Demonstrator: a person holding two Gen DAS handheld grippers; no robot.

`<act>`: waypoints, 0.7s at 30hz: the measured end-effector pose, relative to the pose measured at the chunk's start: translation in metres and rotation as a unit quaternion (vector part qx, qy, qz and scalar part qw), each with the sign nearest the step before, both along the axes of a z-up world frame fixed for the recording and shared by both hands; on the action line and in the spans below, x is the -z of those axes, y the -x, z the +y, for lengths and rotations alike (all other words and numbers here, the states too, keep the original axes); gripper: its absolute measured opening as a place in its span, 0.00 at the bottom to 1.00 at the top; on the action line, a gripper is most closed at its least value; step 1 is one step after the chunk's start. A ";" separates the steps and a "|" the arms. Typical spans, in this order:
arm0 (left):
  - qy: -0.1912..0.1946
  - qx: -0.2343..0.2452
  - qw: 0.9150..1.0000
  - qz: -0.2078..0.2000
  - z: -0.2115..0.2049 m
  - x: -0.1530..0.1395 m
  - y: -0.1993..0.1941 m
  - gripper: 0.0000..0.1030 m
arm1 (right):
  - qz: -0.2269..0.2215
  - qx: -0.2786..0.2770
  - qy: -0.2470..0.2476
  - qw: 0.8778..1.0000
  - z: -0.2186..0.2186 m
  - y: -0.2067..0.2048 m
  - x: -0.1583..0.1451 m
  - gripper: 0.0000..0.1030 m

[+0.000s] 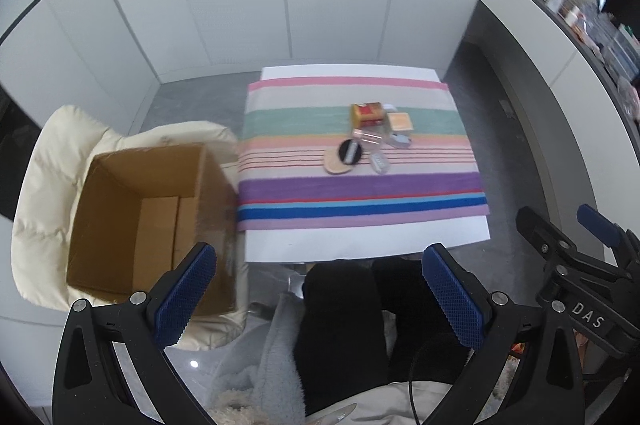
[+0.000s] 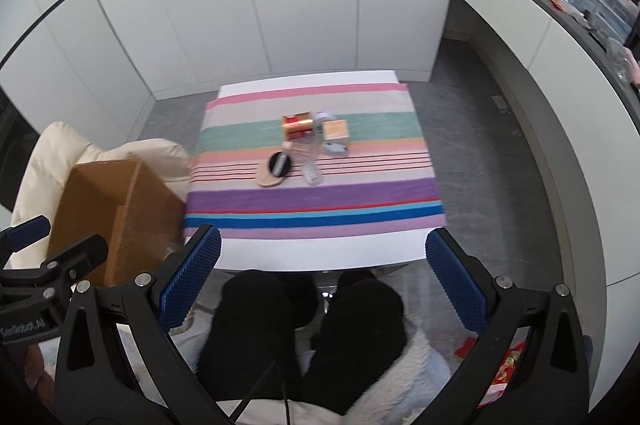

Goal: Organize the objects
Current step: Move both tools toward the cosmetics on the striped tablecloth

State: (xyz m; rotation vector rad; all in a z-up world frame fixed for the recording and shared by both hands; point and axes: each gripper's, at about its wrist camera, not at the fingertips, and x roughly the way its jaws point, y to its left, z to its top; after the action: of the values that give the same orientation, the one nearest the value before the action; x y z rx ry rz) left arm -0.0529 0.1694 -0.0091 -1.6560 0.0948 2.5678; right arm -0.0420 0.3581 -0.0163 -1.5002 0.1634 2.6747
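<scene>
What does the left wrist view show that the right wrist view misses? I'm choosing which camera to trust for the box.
Only the left wrist view looks down into the open cardboard box, showing its floor. Only the right wrist view shows that box's outer side, and red scraps on the floor. Both share the striped cloth, the small item cluster on it, the cream jacket, and open grippers: left gripper, right gripper.

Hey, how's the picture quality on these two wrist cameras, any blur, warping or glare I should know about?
Left wrist view: strong fisheye bending of the wall panels, dark vignette at the corners; the cardboard box edge nearest the striped cloth smears; small glare spot on the floor. Right wrist view: same warping; the small items look soft. Lighting is even and diffuse, shadows faint. Both claws, left claw and right claw, are sharp.
</scene>
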 end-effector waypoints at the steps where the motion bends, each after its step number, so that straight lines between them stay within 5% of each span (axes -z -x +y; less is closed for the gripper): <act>1: 0.001 0.004 1.000 -0.001 0.006 0.001 0.002 1.00 | -0.001 0.002 0.000 1.000 0.005 0.001 0.002 1.00; 10: -0.001 0.021 0.999 -0.027 0.048 0.027 0.026 1.00 | -0.011 0.028 0.004 1.000 0.048 0.012 0.019 1.00; 21: 0.008 -0.022 0.998 -0.062 0.049 0.077 0.070 1.00 | -0.041 0.034 0.010 0.999 0.066 0.046 0.057 1.00</act>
State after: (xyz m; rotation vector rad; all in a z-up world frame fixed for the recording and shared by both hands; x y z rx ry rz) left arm -0.1231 0.2184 -0.0864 -1.8382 0.0718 2.4943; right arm -0.0878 0.4241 -0.0734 -1.5769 0.2333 2.5634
